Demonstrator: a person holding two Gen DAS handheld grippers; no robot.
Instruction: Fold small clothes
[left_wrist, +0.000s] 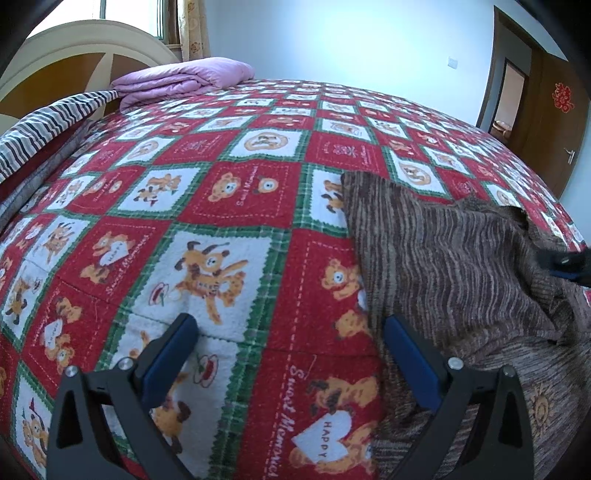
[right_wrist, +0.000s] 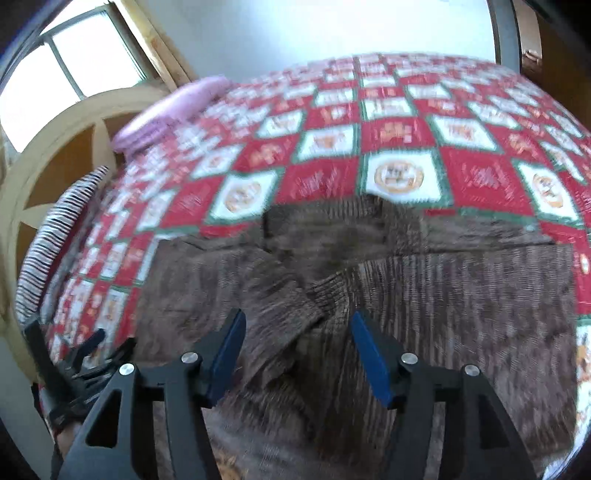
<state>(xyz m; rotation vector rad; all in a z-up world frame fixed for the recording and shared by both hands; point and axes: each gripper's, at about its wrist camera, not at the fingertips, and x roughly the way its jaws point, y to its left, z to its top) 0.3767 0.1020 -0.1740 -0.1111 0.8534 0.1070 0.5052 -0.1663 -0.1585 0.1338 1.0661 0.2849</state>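
Blue-padded left gripper (left_wrist: 290, 332), jaws spread wide and holding nothing, hovers over the red bear-print bedspread (left_wrist: 229, 199) just beside the brown striped knit garment (left_wrist: 454, 258). Right gripper (right_wrist: 297, 332), likewise spread and unloaded, hangs above the garment's rumpled folds. Folded lilac quilt (left_wrist: 181, 81) lies at the bed's headboard edge.

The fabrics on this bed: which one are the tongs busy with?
The brown striped knit garment under the open right tongs, not the folded lilac quilt or the striped cloth by the headboard.
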